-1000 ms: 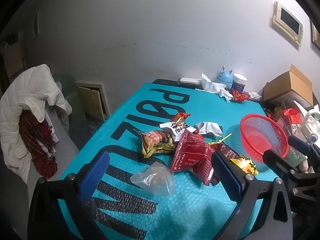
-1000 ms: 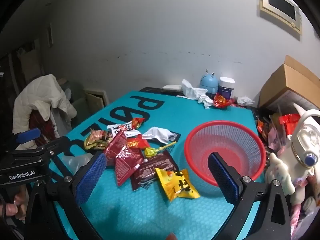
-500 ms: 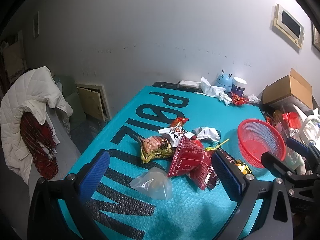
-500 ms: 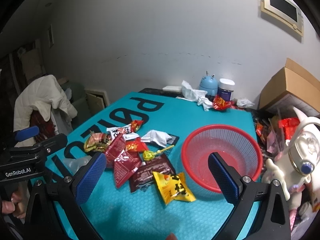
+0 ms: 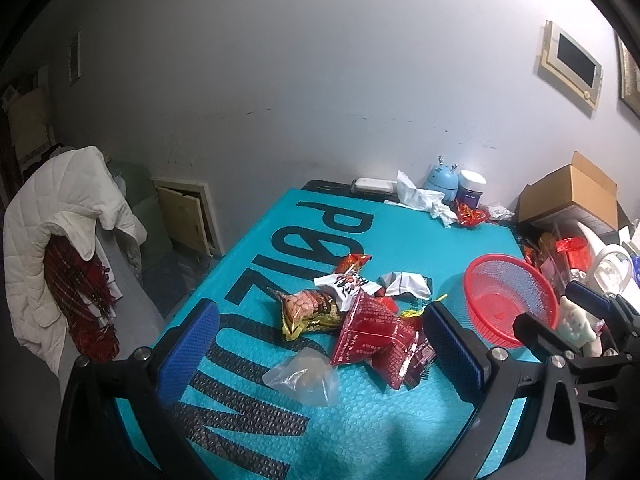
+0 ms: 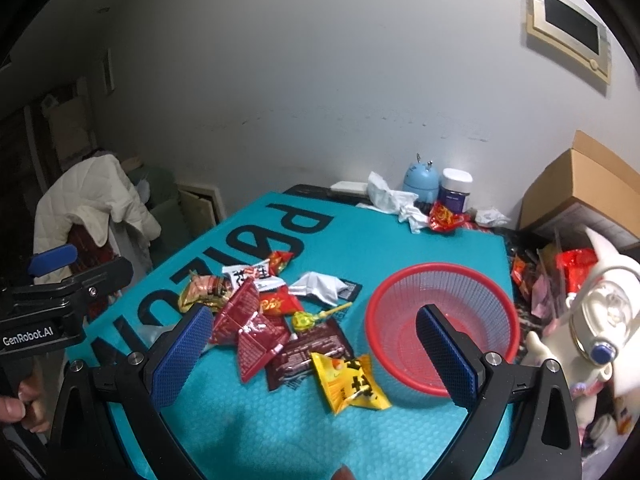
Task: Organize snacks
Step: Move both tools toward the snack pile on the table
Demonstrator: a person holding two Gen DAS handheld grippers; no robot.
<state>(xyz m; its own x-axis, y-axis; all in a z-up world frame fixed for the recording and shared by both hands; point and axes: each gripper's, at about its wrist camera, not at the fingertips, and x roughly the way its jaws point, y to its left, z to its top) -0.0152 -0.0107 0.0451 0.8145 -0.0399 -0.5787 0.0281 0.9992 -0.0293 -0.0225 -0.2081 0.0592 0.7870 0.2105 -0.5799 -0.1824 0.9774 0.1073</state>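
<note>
Snacks (image 6: 276, 328) lie heaped beside the empty red basket (image 6: 442, 320), so we hold both grippers, left (image 5: 320, 344) and right (image 6: 316, 356), jaws apart, above them for picking.

Bare teal mat (image 6: 248, 432) lay open at the frame's bottom. A snack pile (image 6: 276, 320) filled the centre; a red basket (image 6: 400, 280) blocked the right.
</note>
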